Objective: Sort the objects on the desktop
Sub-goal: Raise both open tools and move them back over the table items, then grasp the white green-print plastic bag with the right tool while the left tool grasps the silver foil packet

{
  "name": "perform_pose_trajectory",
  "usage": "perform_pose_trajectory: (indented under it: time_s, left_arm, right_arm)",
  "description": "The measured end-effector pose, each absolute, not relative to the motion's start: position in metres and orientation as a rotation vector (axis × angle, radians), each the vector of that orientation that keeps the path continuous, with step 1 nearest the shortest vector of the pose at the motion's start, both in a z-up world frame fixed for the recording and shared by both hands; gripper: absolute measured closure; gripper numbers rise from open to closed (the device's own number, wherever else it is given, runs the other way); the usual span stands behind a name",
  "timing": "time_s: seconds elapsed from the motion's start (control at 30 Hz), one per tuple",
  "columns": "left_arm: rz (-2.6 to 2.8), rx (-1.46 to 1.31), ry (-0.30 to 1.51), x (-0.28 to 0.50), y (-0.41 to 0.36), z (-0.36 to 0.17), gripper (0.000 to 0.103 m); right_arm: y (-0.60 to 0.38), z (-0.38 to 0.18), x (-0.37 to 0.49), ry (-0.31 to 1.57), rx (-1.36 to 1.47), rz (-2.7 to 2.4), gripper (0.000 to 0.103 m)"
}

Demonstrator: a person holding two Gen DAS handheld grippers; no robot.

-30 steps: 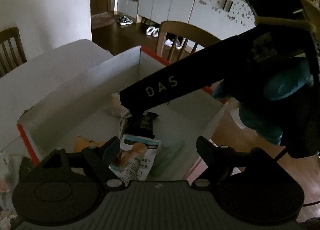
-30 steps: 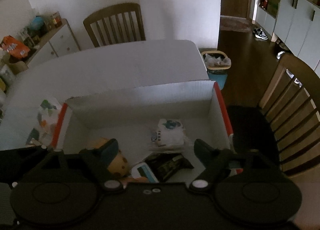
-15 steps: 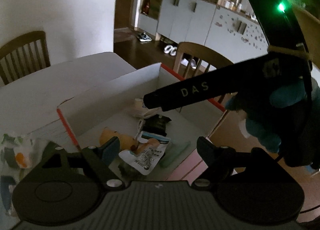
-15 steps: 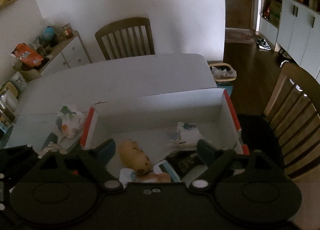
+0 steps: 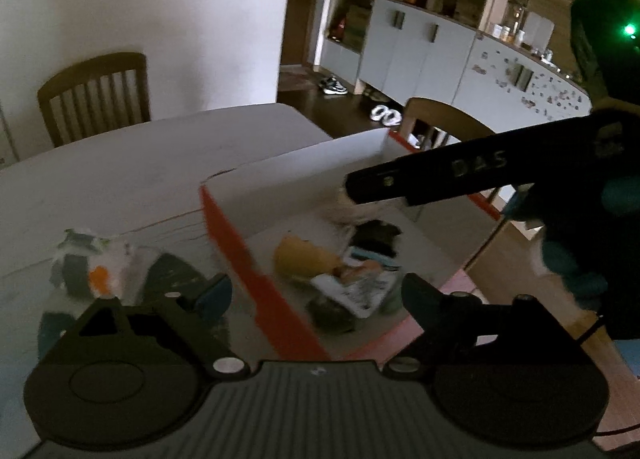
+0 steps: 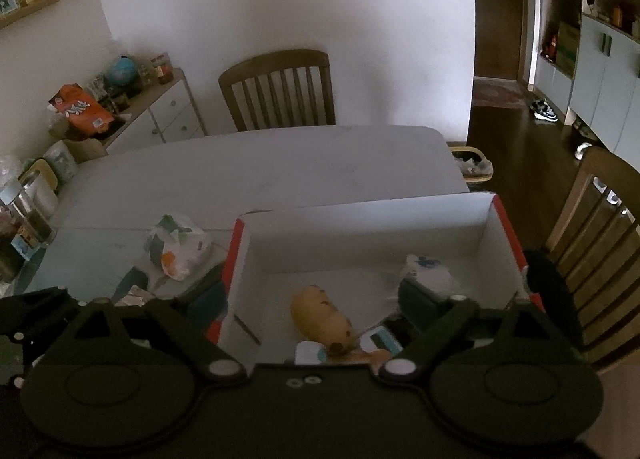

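Left gripper [image 5: 316, 295] and right gripper [image 6: 314, 309] above cardboard box [image 6: 372, 219], both jaws widening, nothing pinched between them

A white cardboard box [image 6: 368, 215] with red-orange outer edges is set open on the table. Inside it, a tan plush toy [image 6: 320, 319] is laid on its side near the middle, a white patterned packet [image 6: 428, 271] is seen toward the far right corner, and a printed snack pouch [image 5: 360, 283] lies nearest. A crumpled white bag with orange and green print [image 6: 180, 251] is left just outside the box's left wall.
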State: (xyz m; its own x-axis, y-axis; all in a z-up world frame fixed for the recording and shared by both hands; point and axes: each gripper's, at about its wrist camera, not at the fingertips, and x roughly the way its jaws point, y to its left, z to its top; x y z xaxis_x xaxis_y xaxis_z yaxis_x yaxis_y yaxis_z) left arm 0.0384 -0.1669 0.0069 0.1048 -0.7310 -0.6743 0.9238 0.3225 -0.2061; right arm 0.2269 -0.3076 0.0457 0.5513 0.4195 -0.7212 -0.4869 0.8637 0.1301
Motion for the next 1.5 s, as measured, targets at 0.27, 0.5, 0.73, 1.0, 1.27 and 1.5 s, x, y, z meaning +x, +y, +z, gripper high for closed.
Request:
perform_pose_trajectory:
  time_s: [0.27,0.5,0.73,1.0,1.27,1.5]
  left_arm:
    - [-1.173,0.306,0.736,0.073,-0.135,-0.008,0.001]
    - [-1.091,0.295,0.744,0.108,-0.113,-0.026,0.001]
    - [-1.015,0.266,0.771,0.142,-0.095,-0.040,0.000]
    - [-0.994,0.255,0.829,0.165,-0.083,-0.066,0.001]
    - [-0.984,0.232,0.847,0.180,-0.082,-0.081,0.001]
    - [-0.975,0.216,0.859,0.187,-0.085,-0.096,0.001]
  right_arm:
    - [-0.268,0.047,0.221,0.812,-0.087,0.526,0.009]
    - [-0.215,0.040,0.225,0.812,-0.121,0.565,0.009]
    - [-0.166,0.028,0.228,0.833,-0.165,0.613,0.009]
    - [-0.129,0.007,0.234,0.872,-0.200,0.641,0.009]
    - [-0.102,-0.012,0.242,0.893,-0.249,0.665,0.009]
    - [-0.084,-0.029,0.250,0.917,-0.283,0.688,0.009]
